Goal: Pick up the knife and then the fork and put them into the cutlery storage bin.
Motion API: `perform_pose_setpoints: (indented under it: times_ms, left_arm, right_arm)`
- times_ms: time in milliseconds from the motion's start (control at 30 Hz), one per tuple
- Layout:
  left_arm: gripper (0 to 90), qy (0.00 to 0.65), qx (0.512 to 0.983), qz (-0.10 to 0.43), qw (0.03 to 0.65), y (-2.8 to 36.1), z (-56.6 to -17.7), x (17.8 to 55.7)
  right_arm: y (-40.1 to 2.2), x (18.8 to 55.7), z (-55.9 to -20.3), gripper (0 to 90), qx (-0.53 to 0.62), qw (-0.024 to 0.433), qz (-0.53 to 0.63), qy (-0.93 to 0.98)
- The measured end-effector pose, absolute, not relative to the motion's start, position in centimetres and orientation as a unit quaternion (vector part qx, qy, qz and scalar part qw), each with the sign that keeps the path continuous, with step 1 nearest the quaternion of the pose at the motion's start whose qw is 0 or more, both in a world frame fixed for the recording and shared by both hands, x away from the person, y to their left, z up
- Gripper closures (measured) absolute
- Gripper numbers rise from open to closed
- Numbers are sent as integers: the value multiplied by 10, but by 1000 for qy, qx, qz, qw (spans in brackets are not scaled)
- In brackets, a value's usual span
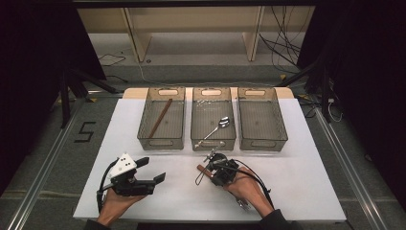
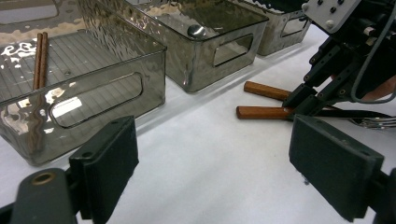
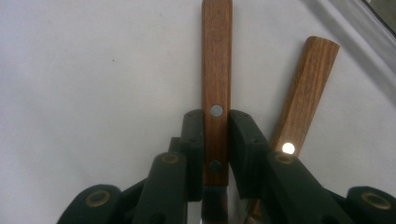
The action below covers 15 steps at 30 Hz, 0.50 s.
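Three bins (image 1: 161,143) beyond; right tool (image 3: 215,140) clamps wooden handle (image 3: 216,60) (second handle (image 3: 306,93) beside), left tool (image 2: 212,172) apart.

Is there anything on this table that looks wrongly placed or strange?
Nothing looks damaged or spilled. Two wooden-handled utensils lie loose on the white table in front of the bins, while the chopsticks and spoon are each inside a bin.

jaws pinching wooden handle (image 3: 216,84), second handle (image 3: 306,93) beside

High view overhead facing forward, gripper views low and close, all sharing wooden handles (image 3: 216,88) on the table (image 1: 287,187).
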<state>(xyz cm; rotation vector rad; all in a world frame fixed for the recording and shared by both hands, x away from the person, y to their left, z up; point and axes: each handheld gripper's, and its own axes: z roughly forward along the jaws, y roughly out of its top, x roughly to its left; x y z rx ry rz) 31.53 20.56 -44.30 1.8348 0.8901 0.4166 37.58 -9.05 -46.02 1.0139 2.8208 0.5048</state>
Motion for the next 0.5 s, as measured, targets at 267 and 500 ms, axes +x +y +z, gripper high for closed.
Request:
perform_pose_setpoints:
  times_ms: [267, 500]
  left_arm:
    - [152, 371, 759, 173, 506, 206, -443, 315]
    - [152, 372, 759, 171, 507, 206, -443, 316]
  right_arm:
    - [-98, 376, -450, 771, 333, 53, 195, 921]
    - [-107, 378, -441, 772, 342, 55, 225, 911]
